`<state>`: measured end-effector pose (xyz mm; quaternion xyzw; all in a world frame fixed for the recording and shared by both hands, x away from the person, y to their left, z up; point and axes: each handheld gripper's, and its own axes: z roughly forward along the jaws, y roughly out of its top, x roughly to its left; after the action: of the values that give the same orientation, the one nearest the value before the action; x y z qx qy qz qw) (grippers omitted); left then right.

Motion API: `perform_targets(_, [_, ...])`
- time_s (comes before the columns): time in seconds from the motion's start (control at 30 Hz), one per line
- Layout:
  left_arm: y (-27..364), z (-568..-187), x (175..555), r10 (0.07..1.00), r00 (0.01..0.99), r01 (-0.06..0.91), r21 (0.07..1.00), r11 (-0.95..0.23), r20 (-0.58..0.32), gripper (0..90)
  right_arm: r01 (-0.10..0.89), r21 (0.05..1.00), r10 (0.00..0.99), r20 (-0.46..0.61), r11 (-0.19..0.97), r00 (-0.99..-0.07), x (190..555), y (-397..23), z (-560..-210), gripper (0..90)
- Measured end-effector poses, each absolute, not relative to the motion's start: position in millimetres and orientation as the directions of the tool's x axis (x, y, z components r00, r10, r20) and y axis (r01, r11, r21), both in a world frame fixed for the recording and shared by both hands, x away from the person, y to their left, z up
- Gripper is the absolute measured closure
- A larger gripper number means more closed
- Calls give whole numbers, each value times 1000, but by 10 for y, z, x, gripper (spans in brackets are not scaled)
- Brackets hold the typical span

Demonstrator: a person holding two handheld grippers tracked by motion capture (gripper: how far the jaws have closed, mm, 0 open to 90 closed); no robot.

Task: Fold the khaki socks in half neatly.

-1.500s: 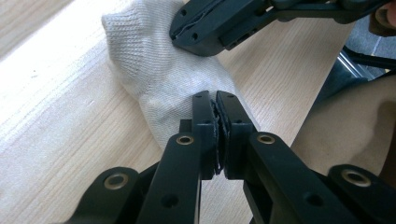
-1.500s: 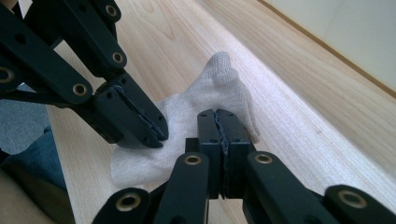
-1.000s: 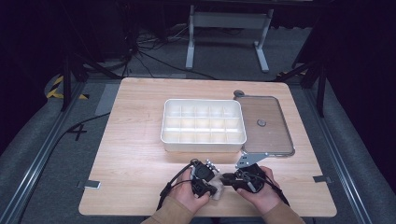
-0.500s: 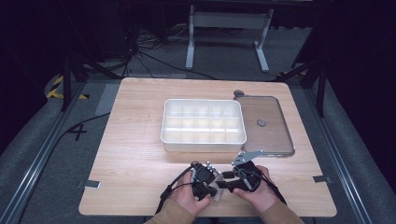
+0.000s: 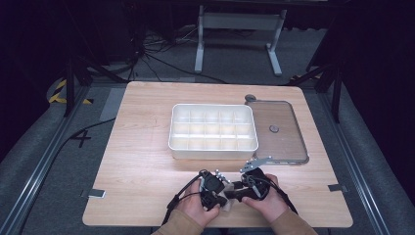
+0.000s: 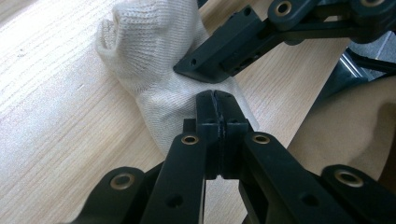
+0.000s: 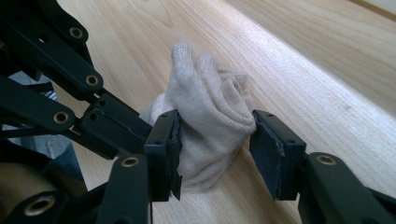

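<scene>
1. High view: low in the frame, just below centre, the left tongs [image 5: 219,195] and right tongs [image 5: 234,188] meet tip to tip over a small pale sock [image 5: 226,205] on the desk [image 5: 137,166]. The sock is mostly covered by the black tongs and the person's hands, so only a pale scrap peeks out. Above them sits a white compartment tray [image 5: 213,130], with a clear lid [image 5: 279,131] lying to its right.

2. Left gripper view: the left tongs [image 6: 217,105] are pressed together at centre frame, pinching a fold of the sock [image 6: 149,60], which stretches away to the upper left, its open cuff facing that corner. The right tongs' jaw comes in from the upper right and rests against the fabric.

3. Right gripper view: the right tongs [image 7: 215,135] have just been opening and stand apart, the bunched sock [image 7: 210,116] between the jaws. Its left side touches the left pad; whether the right pad touches is hard to tell. The left tongs enter from the left, their tips hidden behind the right tongs' own left jaw.
</scene>
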<state>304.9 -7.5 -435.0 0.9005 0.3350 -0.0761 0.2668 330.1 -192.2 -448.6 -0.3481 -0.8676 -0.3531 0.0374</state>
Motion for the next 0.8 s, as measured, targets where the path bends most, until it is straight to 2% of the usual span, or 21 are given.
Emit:
perform_targets(0.33, [-76, -4348, 3039, 566, 764, 644, 427, -635, -310, 896, 655, 574, 535, 394, 492, -747, 3349, -1938, -4556, 652])
perform_targets(0.47, [-75, -4348, 3039, 565, 765, 642, 429, -635, -310, 896, 652, 575, 514, 411, 495, -753, 3355, -1938, -4556, 752])
perform_targets(0.8, [-64, -4348, 3034, 555, 774, 632, 443, -636, -307, 892, 631, 585, 520, 376, 509, -767, 3323, -1913, -4510, 791])
